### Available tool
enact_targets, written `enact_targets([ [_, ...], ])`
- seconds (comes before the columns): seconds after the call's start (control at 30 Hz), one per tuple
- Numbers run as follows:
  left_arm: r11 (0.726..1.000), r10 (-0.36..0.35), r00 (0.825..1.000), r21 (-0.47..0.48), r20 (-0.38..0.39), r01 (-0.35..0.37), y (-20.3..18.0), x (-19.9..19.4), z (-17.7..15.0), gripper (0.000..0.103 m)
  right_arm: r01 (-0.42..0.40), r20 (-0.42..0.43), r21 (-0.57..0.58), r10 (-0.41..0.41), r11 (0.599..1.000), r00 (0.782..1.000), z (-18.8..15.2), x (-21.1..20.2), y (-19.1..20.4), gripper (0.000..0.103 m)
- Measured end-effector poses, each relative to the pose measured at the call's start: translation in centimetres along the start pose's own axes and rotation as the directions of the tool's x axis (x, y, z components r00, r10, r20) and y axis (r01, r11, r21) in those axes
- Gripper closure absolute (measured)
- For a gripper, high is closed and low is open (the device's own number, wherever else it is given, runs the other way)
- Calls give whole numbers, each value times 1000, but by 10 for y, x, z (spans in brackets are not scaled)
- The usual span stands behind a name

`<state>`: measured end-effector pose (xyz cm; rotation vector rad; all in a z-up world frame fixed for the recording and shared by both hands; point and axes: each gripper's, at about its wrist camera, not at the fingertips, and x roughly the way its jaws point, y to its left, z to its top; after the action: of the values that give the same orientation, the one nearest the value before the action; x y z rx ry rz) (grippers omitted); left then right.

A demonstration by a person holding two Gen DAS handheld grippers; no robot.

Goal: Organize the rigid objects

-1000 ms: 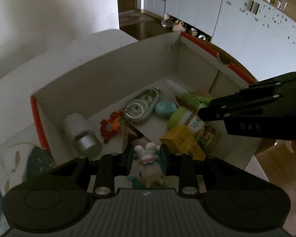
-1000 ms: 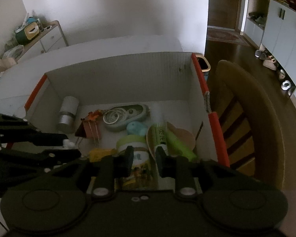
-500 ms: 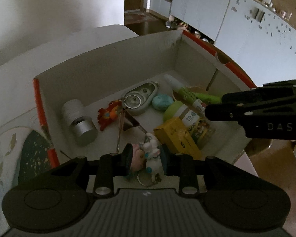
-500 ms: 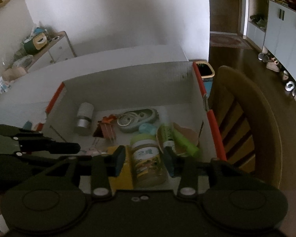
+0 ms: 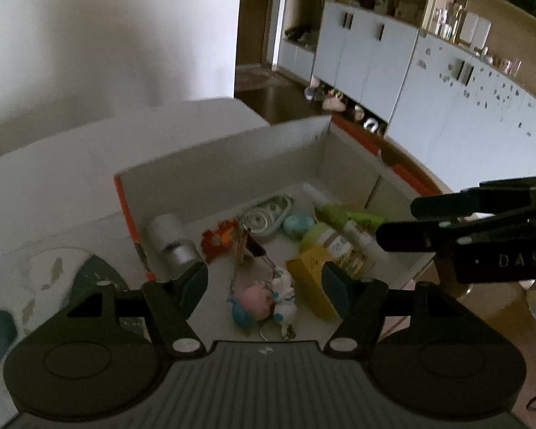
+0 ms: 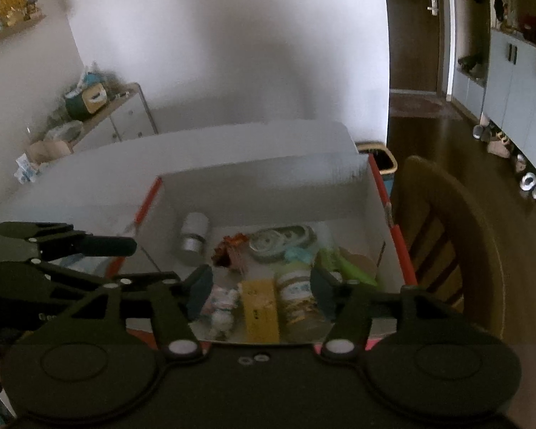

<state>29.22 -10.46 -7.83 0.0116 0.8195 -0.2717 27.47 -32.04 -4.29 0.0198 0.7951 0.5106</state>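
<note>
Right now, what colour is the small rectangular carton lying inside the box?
The carton is yellow, lying beside the green-lidded jar. The left wrist view shows it best.

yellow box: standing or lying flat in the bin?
Lying flat. The yellow box rests on a long side on the bin floor, beside the toppled jar.

I saw the white box (image 5: 228, 164) with orange edges holding a toy keychain (image 5: 268, 300), a yellow carton (image 5: 309, 279) and a green-lidded jar (image 6: 298, 296) lying side by side; behind lay a silver cylinder (image 5: 171, 243) and possibly a green tube (image 5: 346, 216).
</note>
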Motion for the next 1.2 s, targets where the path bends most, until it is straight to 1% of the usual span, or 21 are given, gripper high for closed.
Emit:
enact_targets([
  [0.1, 1000, -11, 1000, -5, 27, 11, 6, -14, 1, 33, -5, 30, 7, 5, 1000, 1000, 0, -8, 10, 38],
  [0.13, 1000, -13, 999, -5, 35, 13, 7, -18, 1, 29, -2, 42, 8, 2, 1000, 999, -1, -11, 13, 36],
  [0.17, 1000, -14, 999, -4, 42, 14, 9, -22, 1, 25, -1, 54, 9, 0, 1000, 999, -2, -14, 15, 31],
  [0.2, 1000, -15, 999, -4, 52, 15, 10, -26, 1, 24, 1, 68, 10, -1, 1000, 998, -3, -17, 18, 29],
  [0.27, 1000, -21, 998, -10, 67, 22, 14, -34, 1, 24, 6, 95, 12, -7, 1000, 995, -5, -24, 23, 21],
  [0.3, 999, -28, 997, -14, 71, 29, 16, -37, 0, 24, 7, 110, 14, -9, 1000, 994, -6, -28, 26, 19],
  [0.37, 999, -41, 996, -20, 81, 43, 20, -43, 0, 24, 7, 133, 19, -9, 1000, 991, -8, -35, 29, 11],
  [0.4, 999, -45, 995, -21, 86, 47, 22, -46, -1, 24, 7, 142, 23, -10, 1000, 990, -10, -38, 31, 9],
  [0.47, 998, -55, 994, -18, 95, 57, 25, -52, -1, 18, 3, 162, 41, -10, 999, 987, -12, -43, 35, 3],
  [0.63, 997, -78, 991, 4, 111, 78, 29, -67, -5, 17, 10, 204, 83, -27, 997, 979, -20, -55, 46, 1],
  [0.7, 996, -90, 989, 17, 114, 88, 29, -71, -7, 12, 17, 223, 95, -38, 995, 974, -23, -60, 50, 0],
  [0.77, 995, -94, 988, 31, 122, 91, 29, -77, -9, 3, 19, 238, 107, -44, 994, 970, -26, -63, 54, 0],
  [0.8, 995, -95, 987, 39, 128, 91, 29, -80, -10, 2, 21, 243, 113, -48, 993, 969, -27, -65, 56, 0],
  [0.97, 991, -117, 983, 81, 143, 107, 27, -92, -15, 0, 40, 267, 131, -75, 990, 961, -35, -72, 66, 0],
  [1.2, 987, -146, 974, 93, 171, 132, 32, -107, -22, 0, 68, 282, 137, -104, 988, 954, -47, -81, 83, 0],
])
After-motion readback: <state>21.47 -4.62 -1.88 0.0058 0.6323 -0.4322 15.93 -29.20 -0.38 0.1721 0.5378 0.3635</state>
